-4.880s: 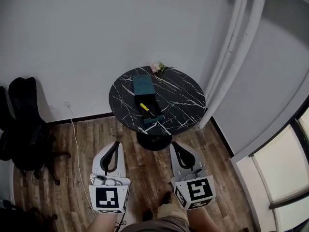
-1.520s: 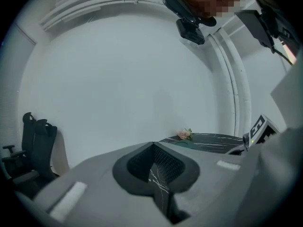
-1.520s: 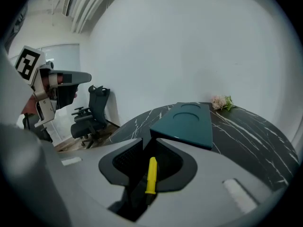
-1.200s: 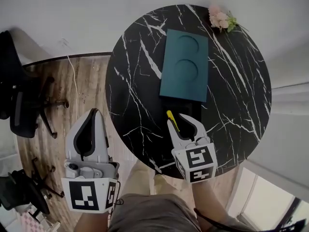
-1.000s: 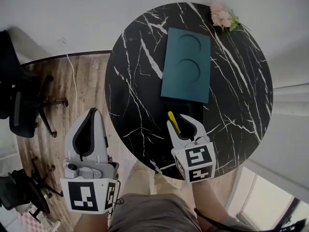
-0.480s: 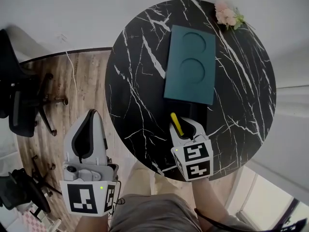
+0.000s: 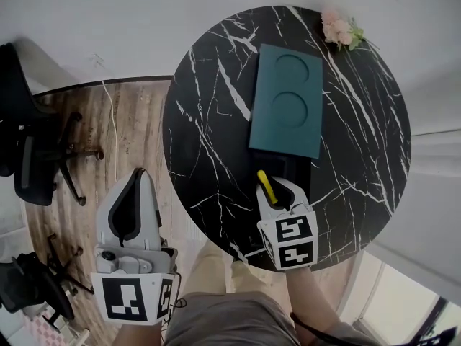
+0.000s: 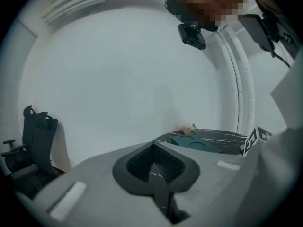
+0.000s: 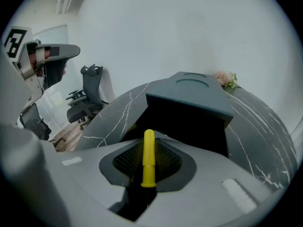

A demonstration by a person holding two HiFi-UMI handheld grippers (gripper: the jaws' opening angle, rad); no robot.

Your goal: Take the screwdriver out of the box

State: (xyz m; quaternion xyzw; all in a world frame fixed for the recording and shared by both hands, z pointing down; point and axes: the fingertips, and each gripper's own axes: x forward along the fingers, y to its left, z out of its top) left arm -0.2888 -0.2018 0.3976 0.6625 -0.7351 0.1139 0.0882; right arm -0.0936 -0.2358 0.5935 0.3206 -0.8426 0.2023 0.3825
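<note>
1. Fingers of the right gripper clamp the yellow screwdriver at the open near end of the box, its long axis pointing into the box.
2. Left gripper, fingers together and empty, hangs well clear of the box, off the black marble table, over wood floor.

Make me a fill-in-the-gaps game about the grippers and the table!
The right gripper is shut on the slim ____ screwdriver handle. The teal rectangular box on the round black marble table has ____ round dents on top. The left gripper, shut and empty, hangs over the ____ floor.
Missing words: yellow; two; wooden.
</note>
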